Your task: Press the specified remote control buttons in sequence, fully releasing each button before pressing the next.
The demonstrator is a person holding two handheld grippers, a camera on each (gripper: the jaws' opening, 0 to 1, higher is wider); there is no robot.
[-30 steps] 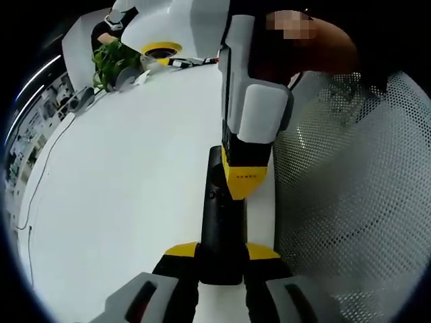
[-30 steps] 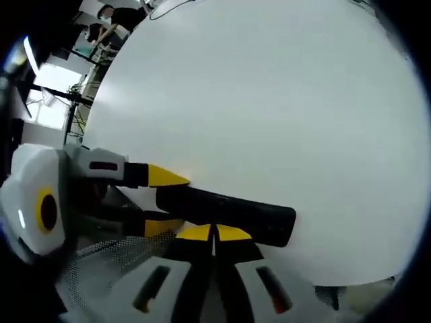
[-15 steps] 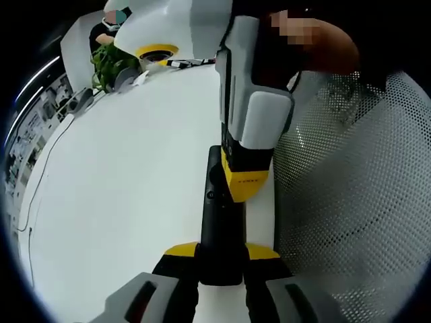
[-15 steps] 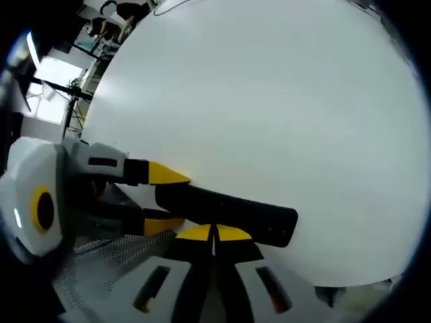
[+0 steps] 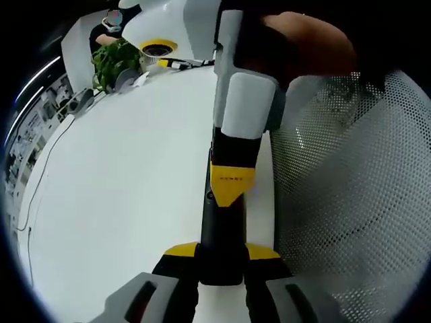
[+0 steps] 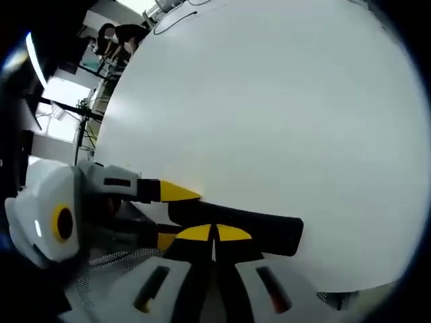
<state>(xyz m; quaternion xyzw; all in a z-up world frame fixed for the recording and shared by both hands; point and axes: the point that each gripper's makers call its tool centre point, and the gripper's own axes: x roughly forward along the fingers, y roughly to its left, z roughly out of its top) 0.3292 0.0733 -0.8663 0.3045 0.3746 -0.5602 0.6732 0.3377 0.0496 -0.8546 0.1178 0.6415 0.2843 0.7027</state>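
Left claw (image 5: 221, 259): its yellow-tipped jaws stand narrow, clamped on the near end of the black remote control (image 5: 217, 232), which runs straight ahead from the jaws and lies flat on the white bench (image 5: 128, 182). Right claw (image 6: 214, 234): jaws drawn together until the yellow tips meet, holding nothing; in the left gripper view it comes down from above with its yellow tip (image 5: 231, 183) on the remote's upper face, just ahead of the left claw. Whether a button is actually depressed cannot be told. In the right gripper view the remote (image 6: 269, 230) lies crosswise just beyond the closed tips, with the left claw (image 6: 176, 214) gripping its end to the left.

Risks, as a judgement: the closed tip is wide against a narrow keypad, so it could bridge two neighbouring buttons or land beside the intended one. An off-centre push could tip the remote in the left claw's hold. Lifting too little before the next press would leave the button only partly released.

The remote is a slim, matte black bar with a squared far end. One small round mark (image 5: 211, 196) sits just beside the pressing tip; other buttons are too small to tell. Right of the claws lies white perforated mesh (image 5: 343, 195); far ahead, a green plant (image 5: 113, 62).
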